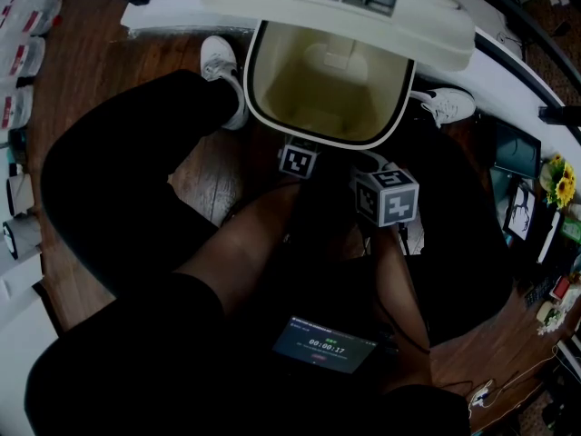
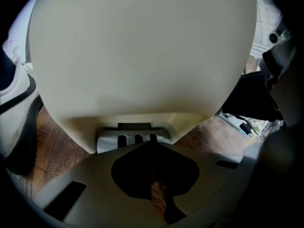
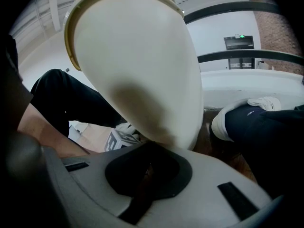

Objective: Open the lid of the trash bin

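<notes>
The cream trash bin (image 1: 257, 89) stands on the wood floor between the person's feet. Its lid (image 1: 336, 7) is tipped up and back, and the inside is bare. My left gripper (image 1: 300, 157) sits low at the bin's front wall. In the left gripper view its jaws (image 2: 153, 148) are shut, tips right at the grey slotted pedal (image 2: 135, 137) under the bin body (image 2: 142, 51). My right gripper (image 1: 386, 198) is beside it to the right, jaws (image 3: 147, 151) shut on nothing, close under the bin's curved side (image 3: 142, 70).
White shoes (image 1: 221, 66) (image 1: 449, 105) flank the bin, with black trouser legs (image 1: 118, 180) on both sides. A device with a timer screen (image 1: 325, 343) hangs at the person's chest. Desk clutter and yellow flowers (image 1: 558, 184) are at far right.
</notes>
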Available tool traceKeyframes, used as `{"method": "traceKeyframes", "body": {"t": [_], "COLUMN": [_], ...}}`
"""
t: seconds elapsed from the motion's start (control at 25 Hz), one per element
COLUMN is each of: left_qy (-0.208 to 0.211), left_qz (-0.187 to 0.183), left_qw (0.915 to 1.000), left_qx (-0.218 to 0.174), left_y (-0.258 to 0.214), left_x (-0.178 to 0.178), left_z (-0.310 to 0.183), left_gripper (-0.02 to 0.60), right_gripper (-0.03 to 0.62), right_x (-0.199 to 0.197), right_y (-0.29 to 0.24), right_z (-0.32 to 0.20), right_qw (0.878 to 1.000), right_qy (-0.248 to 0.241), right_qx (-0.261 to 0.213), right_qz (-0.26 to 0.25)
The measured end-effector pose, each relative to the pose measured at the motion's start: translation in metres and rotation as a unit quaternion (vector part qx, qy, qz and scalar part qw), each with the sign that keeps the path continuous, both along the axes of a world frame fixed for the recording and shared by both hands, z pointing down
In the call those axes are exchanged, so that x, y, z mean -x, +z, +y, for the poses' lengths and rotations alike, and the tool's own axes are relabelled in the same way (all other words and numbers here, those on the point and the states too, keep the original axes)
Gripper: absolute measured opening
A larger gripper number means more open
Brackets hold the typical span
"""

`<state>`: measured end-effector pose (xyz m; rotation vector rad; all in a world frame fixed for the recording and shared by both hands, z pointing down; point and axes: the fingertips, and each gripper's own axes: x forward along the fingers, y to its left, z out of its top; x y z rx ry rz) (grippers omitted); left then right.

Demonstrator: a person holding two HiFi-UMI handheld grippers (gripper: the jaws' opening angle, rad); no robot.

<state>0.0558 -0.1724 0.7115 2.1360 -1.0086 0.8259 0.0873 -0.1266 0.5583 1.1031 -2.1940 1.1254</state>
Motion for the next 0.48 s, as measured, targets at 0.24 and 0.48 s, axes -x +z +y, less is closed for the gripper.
{"method": "traceKeyframes", "body": {"t": [0.24, 0.48], "left_qy": [0.0, -0.002], "left_qz": [0.003, 0.013], "left_qw": [1.0, 0.9998], "left_qx": [-0.004, -0.015], "left_y": [-0.0042, -0.0059], "left_x": [0.0004, -0.0001], "left_z": [0.0017, 0.0021], "left_gripper": [0.034, 0.034], "right_gripper": [0.021, 0.021], "right_x": [0.0005, 0.0019], "right_y": [-0.0003, -0.0014], "right_z": [0.0012, 0.0033], "right_qw": [1.0, 1.0], "right_qy": [0.0, -0.002], "right_qx": [0.0, 0.0], "right_qz": [0.002, 0.003]}}
